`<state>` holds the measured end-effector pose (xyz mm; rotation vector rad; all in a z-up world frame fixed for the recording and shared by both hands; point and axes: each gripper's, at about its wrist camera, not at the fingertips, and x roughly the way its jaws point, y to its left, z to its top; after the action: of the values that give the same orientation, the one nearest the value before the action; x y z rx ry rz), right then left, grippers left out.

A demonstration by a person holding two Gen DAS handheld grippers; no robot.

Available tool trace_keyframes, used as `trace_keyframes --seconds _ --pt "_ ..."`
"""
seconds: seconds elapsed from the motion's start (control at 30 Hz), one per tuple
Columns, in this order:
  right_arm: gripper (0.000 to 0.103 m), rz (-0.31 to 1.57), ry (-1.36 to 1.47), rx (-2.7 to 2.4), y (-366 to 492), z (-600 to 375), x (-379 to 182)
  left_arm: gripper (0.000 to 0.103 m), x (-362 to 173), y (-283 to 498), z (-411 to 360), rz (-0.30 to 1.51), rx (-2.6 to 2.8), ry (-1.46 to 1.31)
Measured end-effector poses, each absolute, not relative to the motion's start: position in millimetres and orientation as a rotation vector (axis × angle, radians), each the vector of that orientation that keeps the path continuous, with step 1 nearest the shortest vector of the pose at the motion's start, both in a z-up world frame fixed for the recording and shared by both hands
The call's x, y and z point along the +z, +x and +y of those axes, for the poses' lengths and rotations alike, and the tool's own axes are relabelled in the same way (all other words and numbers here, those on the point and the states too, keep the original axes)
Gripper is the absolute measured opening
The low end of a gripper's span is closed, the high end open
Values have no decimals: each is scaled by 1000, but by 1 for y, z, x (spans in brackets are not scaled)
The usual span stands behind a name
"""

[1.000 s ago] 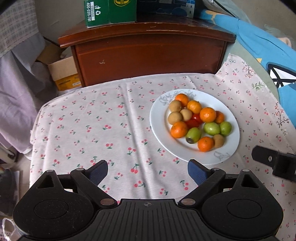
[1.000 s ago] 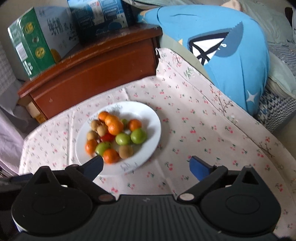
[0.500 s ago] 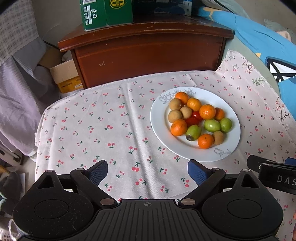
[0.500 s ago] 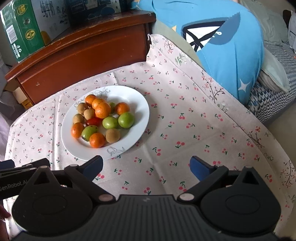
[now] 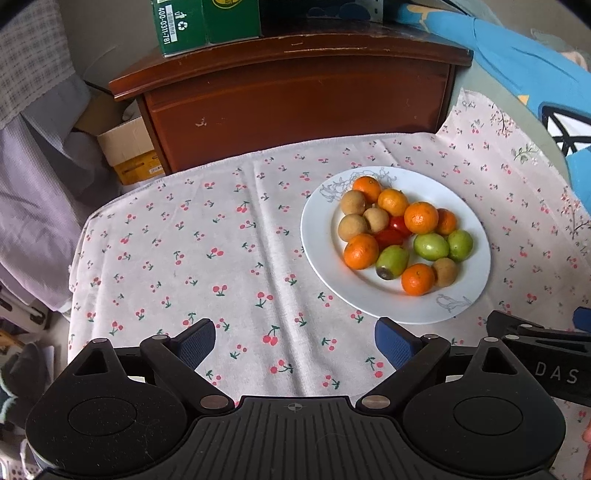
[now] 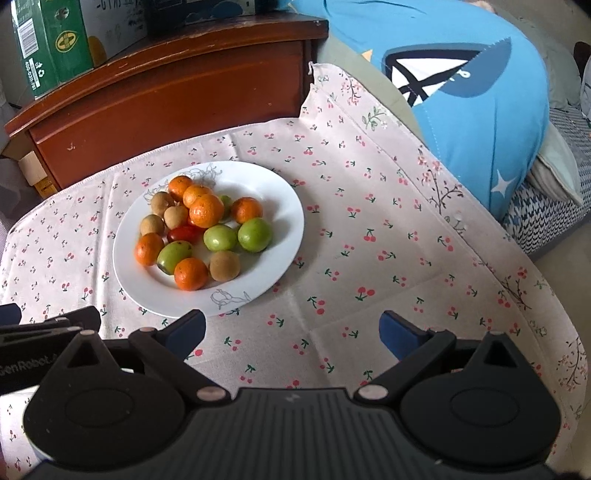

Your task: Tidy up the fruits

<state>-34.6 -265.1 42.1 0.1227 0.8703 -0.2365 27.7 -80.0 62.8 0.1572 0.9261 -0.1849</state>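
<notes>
On the cherry-print tablecloth (image 5: 207, 236), listed left to right in the left wrist view:

1. Left gripper (image 5: 294, 341), at 6 o'clock. Jaws wide apart, nothing between them; blue pads (image 5: 197, 341) hang over bare cloth.
2. White plate (image 5: 314, 236), at 2 o'clock from that gripper, its near rim just beyond the right pad. Contents, heaped and touching: orange mandarins (image 5: 421, 217); brown longans (image 5: 352, 227) on the 9 o'clock side; red tomatoes (image 5: 389, 236) at centre; green fruits (image 5: 430, 246) toward 4 o'clock.
3. Right gripper (image 6: 291, 330), part of its black body showing at 4 o'clock of the left wrist view. Jaws wide apart, empty; the plate lies at 11 o'clock from it, rim just beside its left pad.

Behind, at 12 o'clock: wooden cabinet (image 5: 295, 96) carrying a green carton (image 5: 207, 22). At 1 to 2 o'clock: blue cushion (image 6: 472, 92).
</notes>
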Motion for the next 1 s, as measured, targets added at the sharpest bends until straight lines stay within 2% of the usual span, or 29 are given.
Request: trace_keyframes --seconds 1.0 --pt "100 878 87 -252 -24 -259 32 94 51 36 -83 940 -158 176"
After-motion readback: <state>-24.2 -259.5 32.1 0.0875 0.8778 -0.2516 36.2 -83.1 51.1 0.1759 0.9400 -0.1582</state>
